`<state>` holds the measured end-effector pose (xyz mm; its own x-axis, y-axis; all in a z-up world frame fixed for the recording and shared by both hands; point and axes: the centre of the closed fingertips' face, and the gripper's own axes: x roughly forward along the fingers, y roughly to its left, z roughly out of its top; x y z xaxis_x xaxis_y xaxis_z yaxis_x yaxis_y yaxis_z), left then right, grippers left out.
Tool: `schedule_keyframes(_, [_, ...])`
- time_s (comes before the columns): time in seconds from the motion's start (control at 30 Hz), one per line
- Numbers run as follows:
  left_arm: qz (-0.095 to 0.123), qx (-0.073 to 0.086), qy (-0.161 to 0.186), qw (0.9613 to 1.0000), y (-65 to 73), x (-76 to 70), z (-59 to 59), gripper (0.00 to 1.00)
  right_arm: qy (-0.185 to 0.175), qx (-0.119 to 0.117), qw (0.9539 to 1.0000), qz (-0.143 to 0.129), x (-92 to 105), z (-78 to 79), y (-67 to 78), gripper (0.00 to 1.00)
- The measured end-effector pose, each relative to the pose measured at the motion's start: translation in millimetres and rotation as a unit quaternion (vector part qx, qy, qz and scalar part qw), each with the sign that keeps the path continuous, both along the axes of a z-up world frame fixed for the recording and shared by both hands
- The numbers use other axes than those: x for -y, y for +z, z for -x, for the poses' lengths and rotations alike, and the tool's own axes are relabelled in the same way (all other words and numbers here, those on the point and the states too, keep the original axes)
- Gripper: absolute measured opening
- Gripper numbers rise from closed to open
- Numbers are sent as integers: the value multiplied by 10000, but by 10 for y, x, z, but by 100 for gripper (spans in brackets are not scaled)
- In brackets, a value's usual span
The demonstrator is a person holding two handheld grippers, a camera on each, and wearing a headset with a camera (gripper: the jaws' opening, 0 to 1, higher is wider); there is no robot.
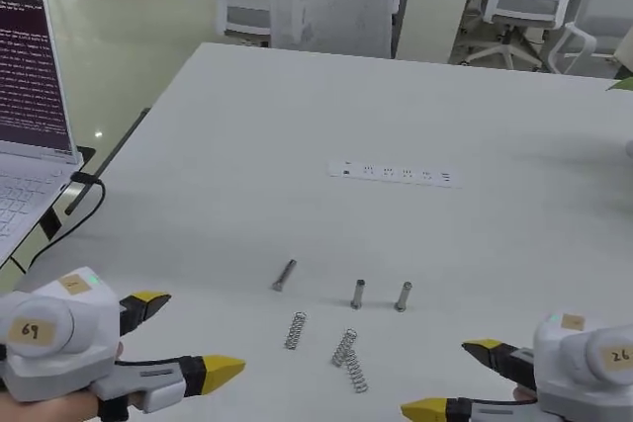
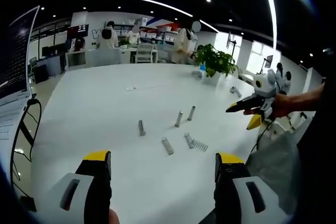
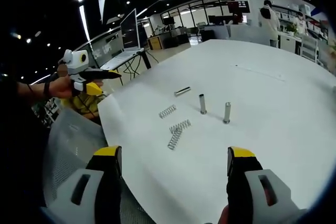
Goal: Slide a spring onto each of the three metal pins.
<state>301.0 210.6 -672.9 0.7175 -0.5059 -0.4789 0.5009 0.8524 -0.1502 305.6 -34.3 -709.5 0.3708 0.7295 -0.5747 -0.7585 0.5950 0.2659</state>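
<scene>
Springs (image 1: 296, 330) ahead of my left tool (image 1: 196, 333) and right tool (image 1: 445, 378), both gaping: probably light, squashy; I'd pinch 1 mid-coil.

Counted on the white tabletop (image 1: 247, 126): three short silver metal pins (image 1: 358, 294), three small coiled wire springs (image 1: 296, 330), one flat white power strip (image 1: 391, 173). Beside it, one open laptop (image 1: 30, 96).

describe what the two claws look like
The left claw has a rounded white body, grey and black fingers with pointed yellow tips, and a tan 69 sticker on its round end. The right claw is built the same, with a 26 sticker.
</scene>
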Motion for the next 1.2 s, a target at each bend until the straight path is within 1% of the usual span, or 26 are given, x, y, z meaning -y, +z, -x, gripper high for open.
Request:
schedule_keyframes(0.1, [-29,0,19,10000,6,-19,11,78,6,11,10000,-29,-12,-18,9,81])
schedule_keyframes(0.23, [8,4,42,10000,18,-55,17,78,-27,64,10000,-47,-26,-41,32,81])
schedule_keyframes(0.37, [25,-13,41,10000,10,-85,6,78,-45,63,10000,-41,-55,-34,24,81])
schedule_keyframes(0.53, [37,-45,7,10000,-21,-81,-36,78,-78,35,10000,-38,-59,-13,-3,81])
schedule_keyframes(0.67, [59,-38,-11,10000,-7,-76,-74,77,-88,3,10000,-4,-39,8,-17,80])
schedule_keyframes(0.97, [131,-23,-82,9999,5,-39,-166,76,-226,32,9997,7,35,-45,13,80])
schedule_keyframes(1.03, [97,-45,-101,9999,-18,-40,-184,76,-240,42,9997,-12,31,-51,23,79])
schedule_keyframes(1.1, [107,-46,-122,9999,-9,-27,-196,76,-250,46,9997,-13,30,-55,23,78])
schedule_keyframes(1.2, [59,-37,-168,9998,-10,-23,-225,75,-278,36,9996,-26,24,-55,18,78])
